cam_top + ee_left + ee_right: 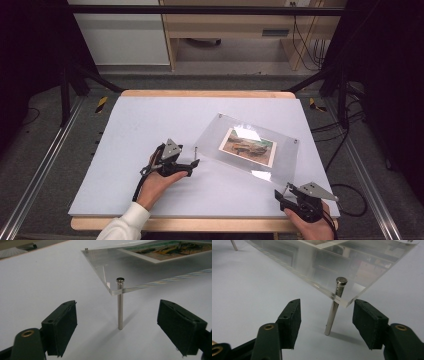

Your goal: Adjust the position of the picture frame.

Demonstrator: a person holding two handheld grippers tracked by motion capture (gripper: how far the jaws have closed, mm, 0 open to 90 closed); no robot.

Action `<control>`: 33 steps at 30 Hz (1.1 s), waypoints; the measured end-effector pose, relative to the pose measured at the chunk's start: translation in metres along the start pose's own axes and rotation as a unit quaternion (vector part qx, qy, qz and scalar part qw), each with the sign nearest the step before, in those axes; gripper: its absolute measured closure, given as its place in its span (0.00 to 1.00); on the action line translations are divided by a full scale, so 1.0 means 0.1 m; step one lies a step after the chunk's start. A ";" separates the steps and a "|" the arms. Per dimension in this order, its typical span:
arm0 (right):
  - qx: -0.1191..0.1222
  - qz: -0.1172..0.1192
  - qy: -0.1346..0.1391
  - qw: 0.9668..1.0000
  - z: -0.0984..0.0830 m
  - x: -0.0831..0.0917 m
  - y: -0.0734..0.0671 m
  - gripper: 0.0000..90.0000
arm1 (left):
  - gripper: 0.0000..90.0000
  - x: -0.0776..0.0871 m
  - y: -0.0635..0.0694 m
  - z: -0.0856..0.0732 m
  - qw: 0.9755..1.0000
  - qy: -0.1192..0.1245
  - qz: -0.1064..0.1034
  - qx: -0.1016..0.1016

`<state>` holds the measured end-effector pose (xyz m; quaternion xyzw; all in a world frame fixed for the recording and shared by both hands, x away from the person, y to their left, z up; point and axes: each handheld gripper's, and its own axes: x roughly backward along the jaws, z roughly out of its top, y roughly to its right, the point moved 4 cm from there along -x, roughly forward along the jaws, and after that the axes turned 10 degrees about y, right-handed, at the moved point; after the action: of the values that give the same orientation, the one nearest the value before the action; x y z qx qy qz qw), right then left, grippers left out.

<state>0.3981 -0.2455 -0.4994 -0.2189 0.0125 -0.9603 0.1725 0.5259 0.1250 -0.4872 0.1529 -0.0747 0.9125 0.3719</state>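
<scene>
A clear acrylic photo frame [250,145] with a picture [248,145] inside stands raised on thin metal pins on the white table [150,120]. My left gripper [196,162] is open at the frame's near-left corner; its pin [120,303] stands upright between the black jaws, untouched. My right gripper [282,192] is open at the near-right corner. There a tilted metal pin [335,305] passes through the acrylic corner [347,298] and lies between the jaws without contact. The frame's edge [110,272] with another pin head [86,249] shows farther off.
The white board [115,190] lies on a wooden table whose front edge [200,224] runs along the bottom. Black frame posts [65,85] and cables [345,190] flank the table. A wooden cabinet [230,30] stands behind it.
</scene>
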 end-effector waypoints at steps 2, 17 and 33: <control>-0.006 -0.001 0.003 1.000 0.00 0.00 0.01 0.49 | 0.20 -0.02 0.01 -0.01 1.000 -0.003 0.001 -0.003; -0.047 -0.014 0.024 0.998 0.01 -0.08 0.04 0.66 | 0.36 -0.13 0.01 -0.02 1.000 0.005 0.009 0.019; -0.056 -0.011 0.032 0.998 0.00 -0.18 0.04 0.84 | 0.46 -0.19 0.05 -0.02 0.999 -0.001 0.011 0.035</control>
<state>0.4145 -0.2433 -0.5067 -0.1978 0.0698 -0.9663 0.1491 0.5355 0.1094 -0.4954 0.1658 -0.0444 0.9184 0.3565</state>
